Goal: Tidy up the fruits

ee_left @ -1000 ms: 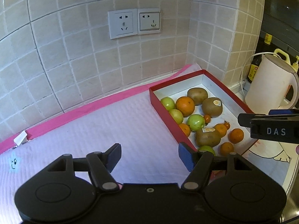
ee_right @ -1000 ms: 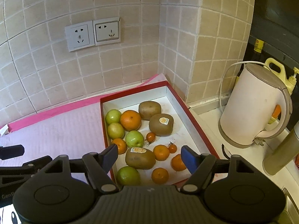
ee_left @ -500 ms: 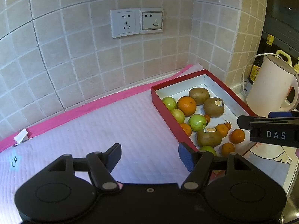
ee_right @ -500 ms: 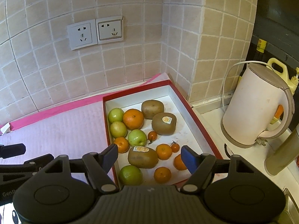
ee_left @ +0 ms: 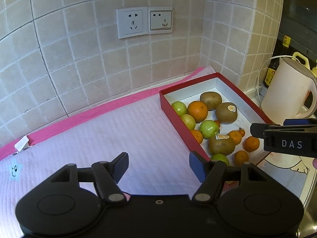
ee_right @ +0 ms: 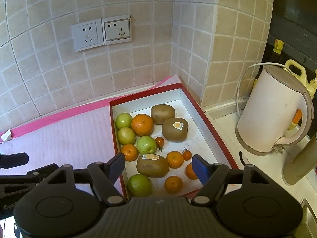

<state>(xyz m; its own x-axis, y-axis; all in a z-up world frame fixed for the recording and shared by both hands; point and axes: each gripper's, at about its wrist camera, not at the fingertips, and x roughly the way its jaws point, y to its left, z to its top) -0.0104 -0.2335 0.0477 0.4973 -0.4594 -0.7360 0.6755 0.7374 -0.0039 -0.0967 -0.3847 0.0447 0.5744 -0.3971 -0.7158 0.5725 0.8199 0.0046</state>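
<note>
A red box (ee_right: 210,123) with a white floor holds mixed fruit: three brown kiwis, one nearest me (ee_right: 152,165), green apples such as one in the middle (ee_right: 146,144), a large orange (ee_right: 142,124), several small tangerines and cherry tomatoes. My right gripper (ee_right: 158,166) is open and empty, above the near end of the box. My left gripper (ee_left: 158,165) is open and empty over the pink mat (ee_left: 99,138), left of the box (ee_left: 178,123). The right gripper's finger (ee_left: 285,136) shows at the right edge of the left wrist view.
A white electric kettle (ee_right: 273,115) stands right of the box on the counter, with a yellow bottle (ee_right: 297,71) behind it and a beige cylinder (ee_right: 299,164) nearer. Tiled walls with two sockets (ee_right: 101,32) form a corner behind the box.
Both cameras have drifted slightly: the box and fruit sit a little higher and further right in each view. Both grippers stay open and empty.
</note>
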